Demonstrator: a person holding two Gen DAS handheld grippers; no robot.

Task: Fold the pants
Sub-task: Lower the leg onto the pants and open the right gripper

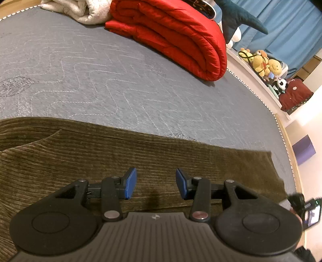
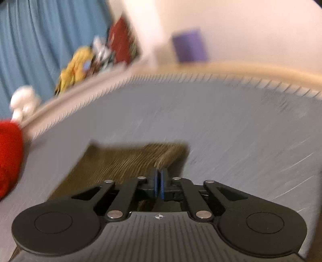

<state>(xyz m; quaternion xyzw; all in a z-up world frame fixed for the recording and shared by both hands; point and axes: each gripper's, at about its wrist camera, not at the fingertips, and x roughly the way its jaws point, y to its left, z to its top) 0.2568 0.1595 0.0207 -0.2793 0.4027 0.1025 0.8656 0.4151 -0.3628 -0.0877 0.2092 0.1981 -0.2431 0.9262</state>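
Blue-padded fingers [image 1: 131, 182] of the left gripper [image 1: 156, 183] stand apart with nothing between them, poised over the olive-brown corduroy pants [image 1: 84, 157]. Those pants lie flat across the near part of the grey quilted mattress [image 1: 100, 80], their ribbing running along the length, one end [image 1: 269, 169] reaching toward the mattress edge on the right of the left wrist view. On the right gripper [image 2: 159, 184] the two blue pads [image 2: 155, 184] are pressed together; the view is smeared by motion blur, and whether any cloth is pinched between them I cannot tell. Just beyond its tips lies the squared-off end of the corduroy cloth [image 2: 128, 159], flat on the mattress. Farther back on the bed sit a folded red quilted comforter [image 1: 173, 36] and a cream-coloured bundle of bedding [image 1: 78, 10]. Along the white ledge [image 1: 253, 74] beside the bed, yellow plush toys [image 1: 265, 62] are lined up in front of a blue curtain [image 1: 281, 24].
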